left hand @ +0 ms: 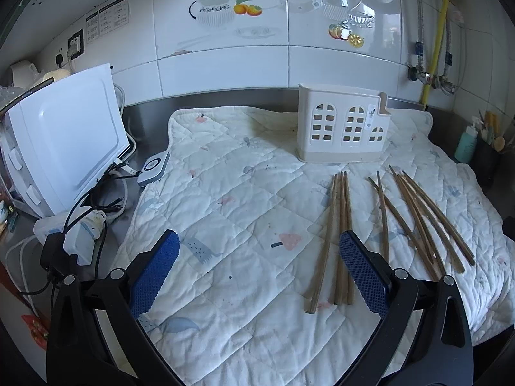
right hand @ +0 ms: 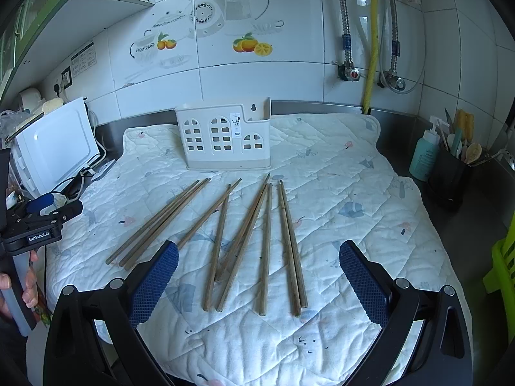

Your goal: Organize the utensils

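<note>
I am holding both grippers above a quilt (right hand: pixel 338 173) that is covering a steel counter (left hand: pixel 151 119). The left gripper (left hand: pixel 259 251) is hanging with its jaws spread wide and nothing between its blue pads (left hand: pixel 154 276); the right gripper (right hand: pixel 257 262) is likewise spread, with nothing in it, over the near ends of the chopsticks (right hand: pixel 244 234).

The chopsticks are lying flat on the quilt, thin brown wooden sticks fanning away from the cameras with their far tips pointing towards the holder (right hand: pixel 225 138). In the right wrist view, reading left to right, I am seeing a tight bundle (right hand: pixel 157 223) angled up to the right, then a crossing pair (right hand: pixel 220 234), then several near-upright sticks, and last a touching pair (right hand: pixel 291 247). In the left wrist view the bundle (left hand: pixel 334 234) is lying just beside the left gripper's right pad (left hand: pixel 363 273).

The holder is standing upright at the back of the quilt, a white plastic box with arched window cut-outs and a raised tab with a hanging hole. I cannot tell what is lying inside it; nothing is showing above its rim.

At the far right of the right wrist view, a black pot (right hand: pixel 450 177) is holding spoons and other utensils, with a teal bottle (right hand: pixel 425 157) just beside it on the left.
</note>
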The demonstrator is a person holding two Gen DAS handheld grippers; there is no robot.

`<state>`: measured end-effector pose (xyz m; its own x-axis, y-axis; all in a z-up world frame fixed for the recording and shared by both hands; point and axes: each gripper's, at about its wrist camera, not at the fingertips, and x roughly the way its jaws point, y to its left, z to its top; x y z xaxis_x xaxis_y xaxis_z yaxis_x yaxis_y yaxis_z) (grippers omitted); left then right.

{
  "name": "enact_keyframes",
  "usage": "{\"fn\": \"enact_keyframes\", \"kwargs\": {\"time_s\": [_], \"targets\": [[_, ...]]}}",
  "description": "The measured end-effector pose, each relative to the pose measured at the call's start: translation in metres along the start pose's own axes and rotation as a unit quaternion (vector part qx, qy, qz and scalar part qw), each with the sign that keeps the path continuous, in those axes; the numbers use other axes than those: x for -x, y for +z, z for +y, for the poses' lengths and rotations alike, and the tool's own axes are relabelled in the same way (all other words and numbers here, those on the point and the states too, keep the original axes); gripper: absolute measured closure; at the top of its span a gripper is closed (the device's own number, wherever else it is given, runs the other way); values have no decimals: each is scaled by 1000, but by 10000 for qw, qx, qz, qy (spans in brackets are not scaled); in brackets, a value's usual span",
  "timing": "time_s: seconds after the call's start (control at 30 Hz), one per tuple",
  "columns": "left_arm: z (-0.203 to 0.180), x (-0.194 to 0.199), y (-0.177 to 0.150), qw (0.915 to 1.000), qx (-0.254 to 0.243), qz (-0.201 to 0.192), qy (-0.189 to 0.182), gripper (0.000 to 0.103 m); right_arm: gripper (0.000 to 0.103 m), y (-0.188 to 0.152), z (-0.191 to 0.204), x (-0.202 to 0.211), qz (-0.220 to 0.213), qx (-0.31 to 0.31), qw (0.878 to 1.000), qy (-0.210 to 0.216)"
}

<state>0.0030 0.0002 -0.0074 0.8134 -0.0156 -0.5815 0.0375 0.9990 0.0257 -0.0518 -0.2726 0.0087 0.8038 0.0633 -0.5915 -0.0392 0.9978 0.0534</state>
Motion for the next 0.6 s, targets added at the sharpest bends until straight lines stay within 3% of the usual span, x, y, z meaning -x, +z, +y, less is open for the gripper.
{"fn": "enact_keyframes", "kwargs": {"time_s": [0.6], "targets": [[3, -4, -5, 10000, -20, 27, 38, 5, 6, 0, 1, 0, -58, 71, 10000, 7]]}}
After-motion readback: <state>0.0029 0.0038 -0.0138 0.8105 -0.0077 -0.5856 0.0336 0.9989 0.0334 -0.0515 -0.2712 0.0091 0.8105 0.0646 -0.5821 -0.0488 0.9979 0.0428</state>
